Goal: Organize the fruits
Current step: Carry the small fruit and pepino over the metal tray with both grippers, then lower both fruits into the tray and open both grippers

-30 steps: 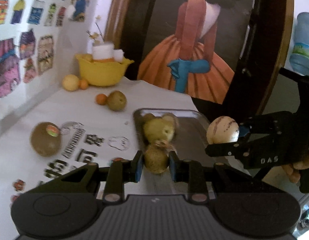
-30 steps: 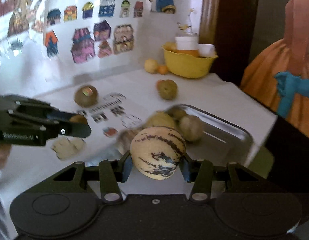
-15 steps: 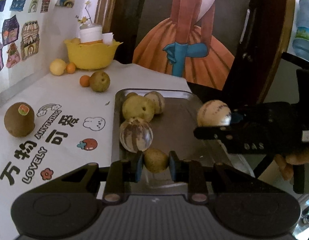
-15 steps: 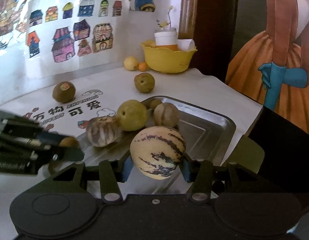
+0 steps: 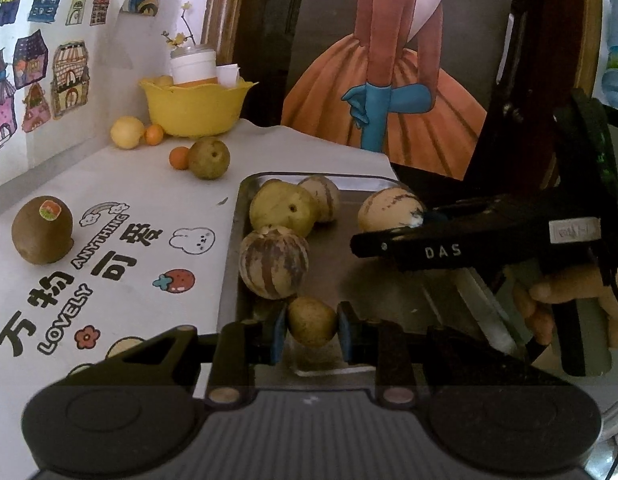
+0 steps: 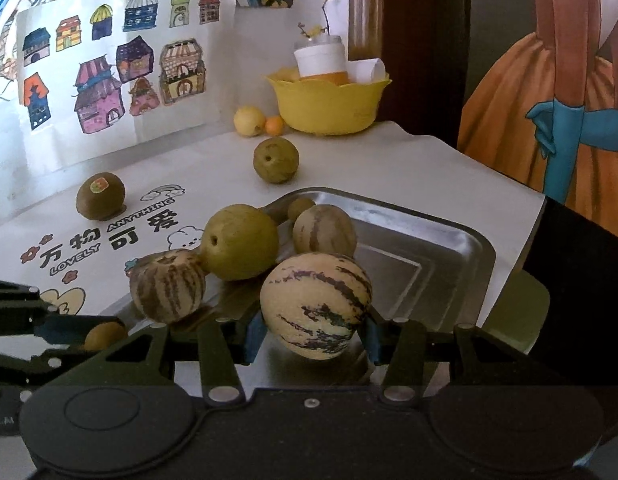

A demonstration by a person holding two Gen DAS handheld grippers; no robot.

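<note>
Two grippers are loaded over the metal tray (image 6: 461, 240): the left gripper (image 5: 312, 330) clamps a small brown fruit (image 5: 312, 321) at the tray's near edge, the right gripper (image 6: 315, 330) a striped melon (image 6: 316, 305) above its centre. Risk: either fruit, once released, could roll into the three-fruit cluster (image 6: 241, 242) resting at the tray's left side.

House drawings (image 6: 109, 76) on white wall (image 6: 237, 68)

Striped melon (image 5: 389, 210) partly hidden behind right gripper (image 5: 393, 236).
</note>
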